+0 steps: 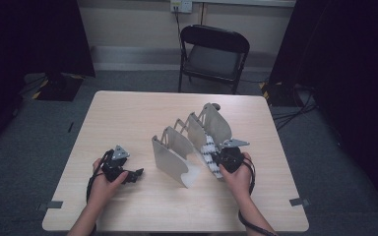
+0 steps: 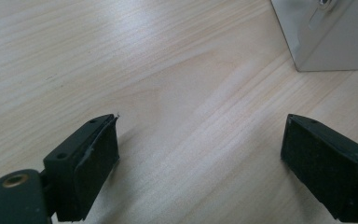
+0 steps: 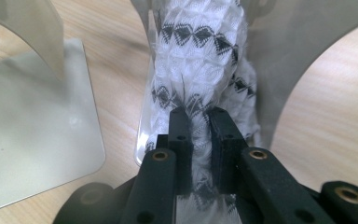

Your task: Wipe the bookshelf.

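A grey metal rack (image 1: 177, 147) with several upright dividers stands on the wooden table (image 1: 128, 113), right of centre. A white cloth with a black diamond pattern (image 1: 209, 150) is tucked upright in one of its near-right slots. My right gripper (image 1: 221, 160) is at that slot. In the right gripper view its jaws pinch the bunched cloth (image 3: 200, 60), so the right gripper (image 3: 200, 116) is shut on it, with a divider (image 3: 32, 140) to the left. My left gripper (image 1: 137, 173) rests low over the table left of the rack. Its jaws stand wide apart, so the left gripper (image 2: 200, 149) is open and holds nothing. A corner of the rack (image 2: 335, 42) lies ahead of it.
A black folding chair (image 1: 214, 51) stands beyond the table's far edge. Grey tape marks sit near the front left corner (image 1: 54, 204) and the front right corner (image 1: 299, 201). Bare wood stretches across the left half and the far side of the table.
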Demonstrator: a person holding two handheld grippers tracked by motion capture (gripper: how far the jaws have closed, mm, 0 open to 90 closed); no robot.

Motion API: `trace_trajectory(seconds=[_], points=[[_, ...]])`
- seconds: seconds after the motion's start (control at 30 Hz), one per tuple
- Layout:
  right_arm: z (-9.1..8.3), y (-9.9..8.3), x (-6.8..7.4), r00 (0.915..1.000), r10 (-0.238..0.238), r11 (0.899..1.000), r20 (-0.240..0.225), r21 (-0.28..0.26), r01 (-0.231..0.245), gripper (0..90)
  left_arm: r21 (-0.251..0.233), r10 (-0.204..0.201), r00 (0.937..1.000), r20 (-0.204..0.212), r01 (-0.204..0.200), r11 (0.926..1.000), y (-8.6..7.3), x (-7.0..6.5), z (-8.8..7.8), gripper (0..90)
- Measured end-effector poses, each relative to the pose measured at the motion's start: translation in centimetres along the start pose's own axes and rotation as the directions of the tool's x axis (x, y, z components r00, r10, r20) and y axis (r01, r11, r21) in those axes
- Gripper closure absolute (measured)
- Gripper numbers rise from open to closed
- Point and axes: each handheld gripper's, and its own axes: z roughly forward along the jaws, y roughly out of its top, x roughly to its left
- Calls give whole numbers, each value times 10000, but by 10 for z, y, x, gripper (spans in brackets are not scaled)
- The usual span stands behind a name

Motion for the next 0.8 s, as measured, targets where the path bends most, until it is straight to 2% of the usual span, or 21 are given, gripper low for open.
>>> trace_trajectory(seconds=[0.33,0.8], points=[[-38,35,-4,10000,-61,9984,77,-565,65,807,2,-3,10000,-5,3,10000,0,0,0,109],[-70,76,-9,9999,-144,9947,54,-1013,149,807,0,-1,10000,-1,1,10000,0,0,0,109]])
